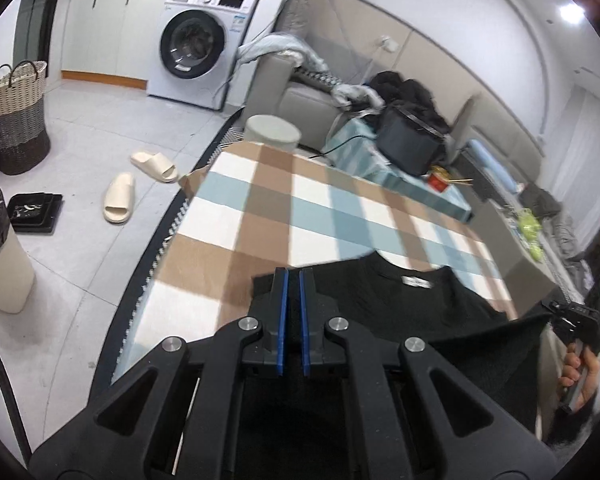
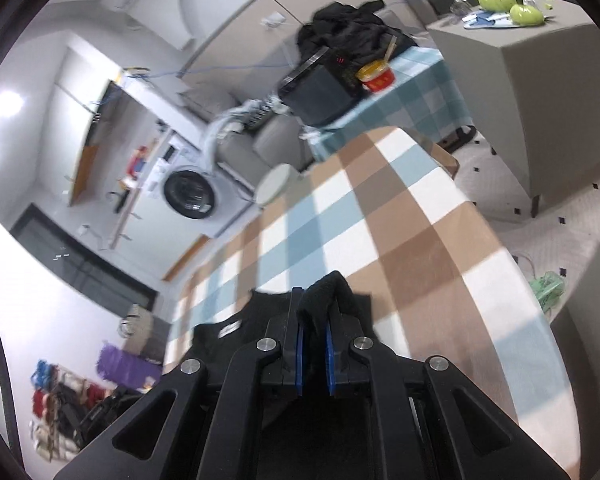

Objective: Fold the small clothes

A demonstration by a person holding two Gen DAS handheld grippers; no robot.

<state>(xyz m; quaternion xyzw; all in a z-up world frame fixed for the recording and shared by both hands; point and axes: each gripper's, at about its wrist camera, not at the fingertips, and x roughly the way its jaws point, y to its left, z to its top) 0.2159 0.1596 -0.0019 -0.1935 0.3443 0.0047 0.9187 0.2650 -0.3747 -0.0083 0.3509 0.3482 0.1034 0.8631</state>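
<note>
Black shirt [image 2: 332, 300] pinched between right gripper [image 2: 314, 320] jaws; left gripper [image 1: 294, 280] over it.

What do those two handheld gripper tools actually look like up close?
The left gripper and right gripper look alike: matte black angular linkage arms with triangular cut-outs, round silver pivot bolts, and two flat fingers lined with blue pads. A bare hand grips the right one's handle.
</note>
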